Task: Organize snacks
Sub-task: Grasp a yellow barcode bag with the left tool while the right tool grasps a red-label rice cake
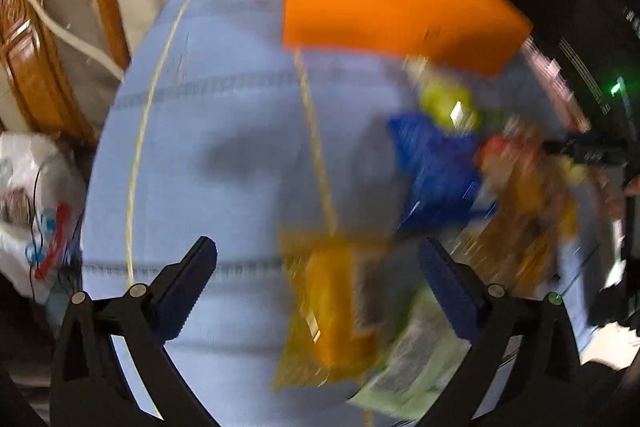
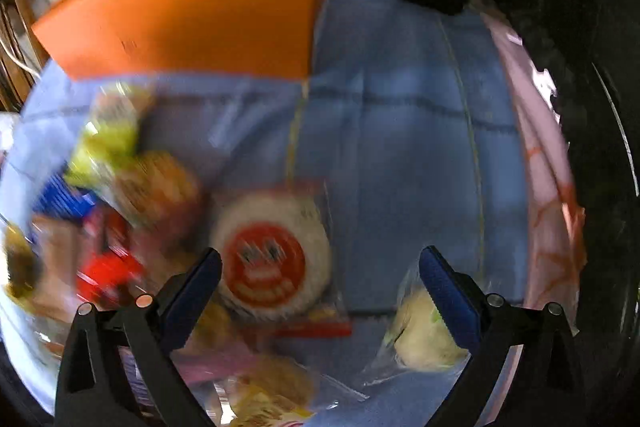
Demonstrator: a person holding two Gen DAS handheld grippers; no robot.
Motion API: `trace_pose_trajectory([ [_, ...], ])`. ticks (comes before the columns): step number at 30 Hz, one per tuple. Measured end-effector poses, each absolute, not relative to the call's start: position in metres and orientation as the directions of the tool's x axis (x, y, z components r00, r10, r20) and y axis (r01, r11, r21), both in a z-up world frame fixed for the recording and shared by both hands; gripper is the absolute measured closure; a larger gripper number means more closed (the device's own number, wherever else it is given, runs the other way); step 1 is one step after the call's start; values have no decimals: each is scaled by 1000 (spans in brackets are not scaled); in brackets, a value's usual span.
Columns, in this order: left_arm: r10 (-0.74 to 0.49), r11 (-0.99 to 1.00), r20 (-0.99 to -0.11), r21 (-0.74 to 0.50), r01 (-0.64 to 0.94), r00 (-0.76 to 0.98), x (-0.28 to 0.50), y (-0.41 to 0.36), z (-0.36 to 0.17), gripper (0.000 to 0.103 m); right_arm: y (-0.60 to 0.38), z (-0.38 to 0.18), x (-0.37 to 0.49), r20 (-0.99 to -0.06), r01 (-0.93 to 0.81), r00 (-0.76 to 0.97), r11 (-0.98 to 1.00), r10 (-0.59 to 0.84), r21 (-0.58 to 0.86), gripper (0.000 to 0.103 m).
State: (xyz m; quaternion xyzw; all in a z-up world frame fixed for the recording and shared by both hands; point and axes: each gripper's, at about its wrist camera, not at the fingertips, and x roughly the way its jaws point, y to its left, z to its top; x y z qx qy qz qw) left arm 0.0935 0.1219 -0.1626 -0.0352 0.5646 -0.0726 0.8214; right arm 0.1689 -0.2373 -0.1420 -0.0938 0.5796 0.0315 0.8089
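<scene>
Hovering over the blue cloth [image 1: 224,155], left gripper [image 1: 318,267] and right gripper [image 2: 320,275] are both spread, empty. Snack packets [image 2: 276,259] lie scattered before the orange box [image 2: 192,15] — next, probably a first pick.

blue cloth [image 1: 224,131] on the tabletop — matt, stitched; orange box [image 2: 192,19] looks like matt card; snack wrappers [image 2: 276,259] glossy plastic; cabinet [image 1: 24,39] behind — varnished wood.

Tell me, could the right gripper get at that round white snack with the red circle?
Probably yes: the right gripper is open and empty, and the round snack lies uncovered on the blue cloth between its fingers.
</scene>
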Motion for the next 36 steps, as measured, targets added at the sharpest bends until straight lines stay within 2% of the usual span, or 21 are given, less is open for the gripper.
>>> trace_pose_trajectory([
  [2,-229,973,-912,-203,111,340,86,114,-170,4,-237,-152,166,-946,-178,324,980,-22,-84,4],
  [5,-234,968,-902,-180,177,362,77,100,-174,4,-230,-157,170,-944,-205,329,976,0,-72,4],
  [9,-57,966,-919,47,253,389,77,79,-195,4,-229,-170,185,-952,-181,297,983,71,17,4],
  [13,-109,985,-910,-45,166,399,81,93,-202,4,-227,-174,184,-948,-177,314,984,49,-8,4],
  [16,-79,980,-897,9,196,435,80,87,-205,4,-230,-174,173,-949,-175,311,985,50,-5,4],
  [23,-90,986,-885,-14,167,456,81,87,-213,4,-235,-175,147,-933,-183,358,983,38,-30,4],
  [24,-90,986,-887,-16,164,453,81,85,-212,4,-235,-174,145,-931,-172,363,985,34,-31,12],
  [25,-91,985,-891,-15,171,445,81,84,-212,5,-236,-172,140,-925,-161,379,986,34,-29,31],
  [26,-93,984,-898,-18,176,431,81,89,-203,9,-235,-166,133,-910,-153,413,988,30,-37,32],
  [27,-87,987,-900,-18,162,427,84,92,-197,36,-236,-164,128,-913,-151,407,987,19,-47,32],
  [28,-80,991,-897,-24,133,435,86,95,-191,53,-236,-163,123,-912,-133,411,990,21,-37,32],
  [31,-74,995,-915,-43,86,397,87,98,-187,61,-239,-161,114,-914,-80,404,997,40,8,32],
  [36,10,983,-902,89,162,431,75,72,-177,63,-250,-150,104,-906,-29,422,999,33,23,32],
])
